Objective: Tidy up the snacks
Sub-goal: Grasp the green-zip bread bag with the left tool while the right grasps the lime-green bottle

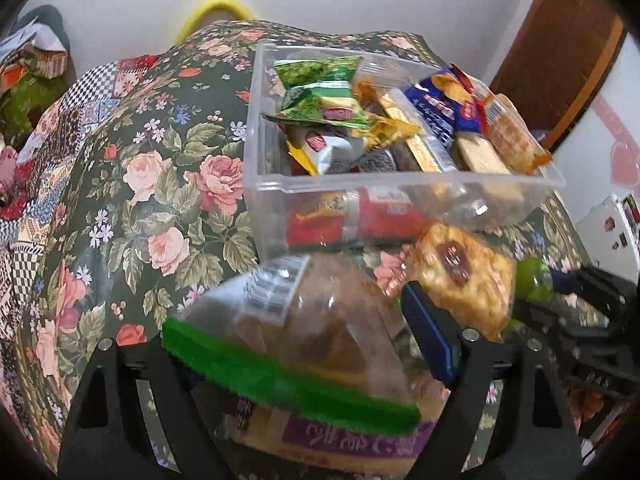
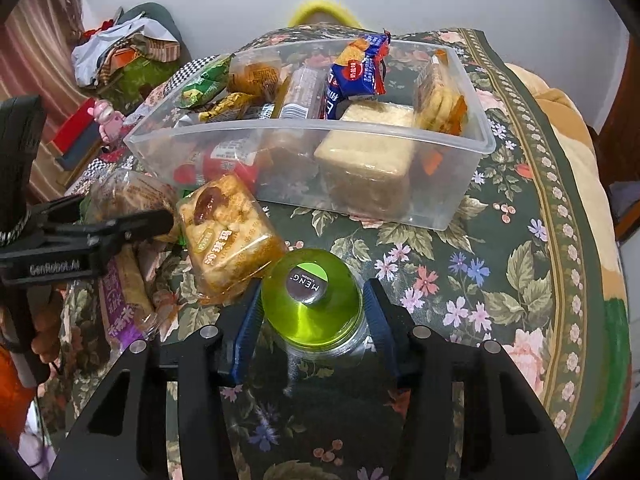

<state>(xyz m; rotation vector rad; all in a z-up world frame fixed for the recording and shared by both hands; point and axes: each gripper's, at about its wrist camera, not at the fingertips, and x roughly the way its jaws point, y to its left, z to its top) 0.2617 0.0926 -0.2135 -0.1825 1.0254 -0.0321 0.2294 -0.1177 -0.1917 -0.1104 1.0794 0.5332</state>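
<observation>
A clear plastic bin (image 1: pixel 400 178) (image 2: pixel 304 132) holds several wrapped snacks on the flowered table. My left gripper (image 1: pixel 304 344) is shut on a clear bread bag (image 1: pixel 304 320) with a green strip and purple label, held just before the bin; it shows in the right wrist view (image 2: pixel 128 196). A wrapped date pastry (image 1: pixel 460 276) (image 2: pixel 228 232) lies beside it. My right gripper (image 2: pixel 312 296) is shut on a green-capped bottle (image 2: pixel 312 300), which also shows in the left wrist view (image 1: pixel 532 280).
The flowered tablecloth (image 1: pixel 140 200) (image 2: pixel 500 260) covers the table. A pile of bags and wrappers (image 2: pixel 120 52) and a pink toy (image 2: pixel 106 120) lie at the far left. A wooden door (image 1: pixel 560 52) stands at the right.
</observation>
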